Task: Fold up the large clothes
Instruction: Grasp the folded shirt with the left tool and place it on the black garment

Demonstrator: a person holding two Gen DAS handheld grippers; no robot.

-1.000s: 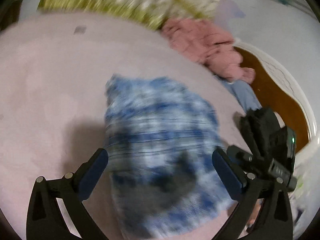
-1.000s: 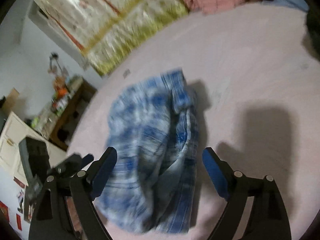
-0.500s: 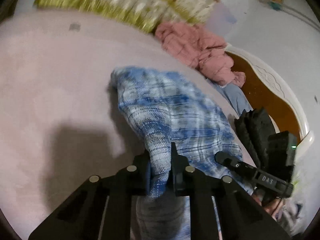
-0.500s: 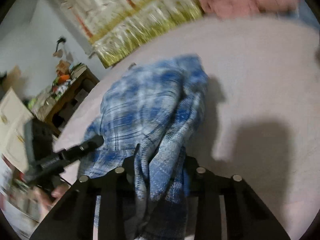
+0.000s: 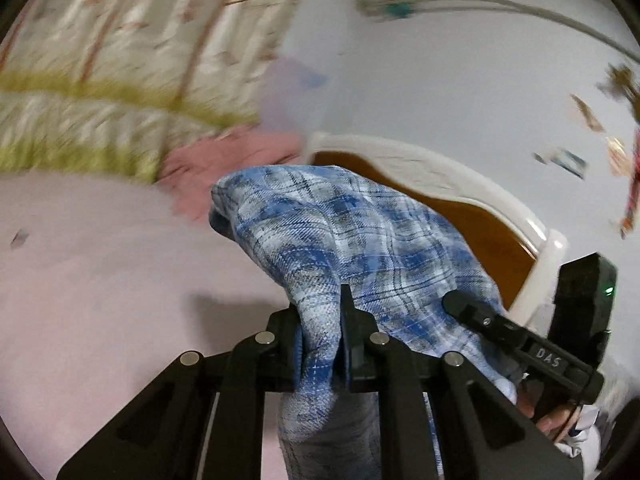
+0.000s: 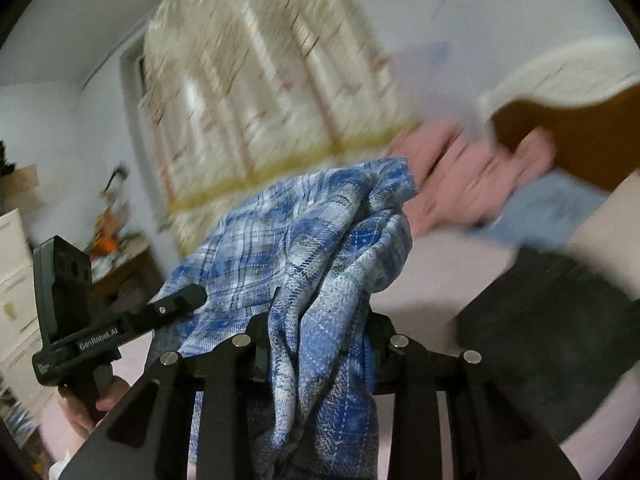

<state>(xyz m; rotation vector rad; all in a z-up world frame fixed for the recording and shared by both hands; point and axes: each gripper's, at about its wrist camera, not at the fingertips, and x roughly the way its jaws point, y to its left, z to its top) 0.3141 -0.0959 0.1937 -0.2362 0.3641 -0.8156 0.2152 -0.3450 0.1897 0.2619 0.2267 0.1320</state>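
Observation:
A blue and white plaid garment [image 5: 360, 240] is held up off the pink bed sheet [image 5: 100, 280]. My left gripper [image 5: 320, 320] is shut on a bunched fold of it. My right gripper [image 6: 320, 320] is shut on another bunch of the same plaid garment [image 6: 312, 240]. The cloth stretches between the two grippers and hangs down below the fingers. The right gripper shows at the right of the left wrist view [image 5: 520, 344], and the left gripper shows at the left of the right wrist view [image 6: 120, 328].
A pink garment [image 5: 224, 160] lies at the head of the bed, with a light blue one [image 6: 552, 208] beside it. The wooden headboard with a white rim [image 5: 472, 208] stands behind. A dark garment [image 6: 552, 340] lies on the right. Patterned curtains [image 6: 260, 80] hang behind.
Both grippers closed on the plaid garment and lifted it off the bed. The views have tilted up toward the headboard and wall.

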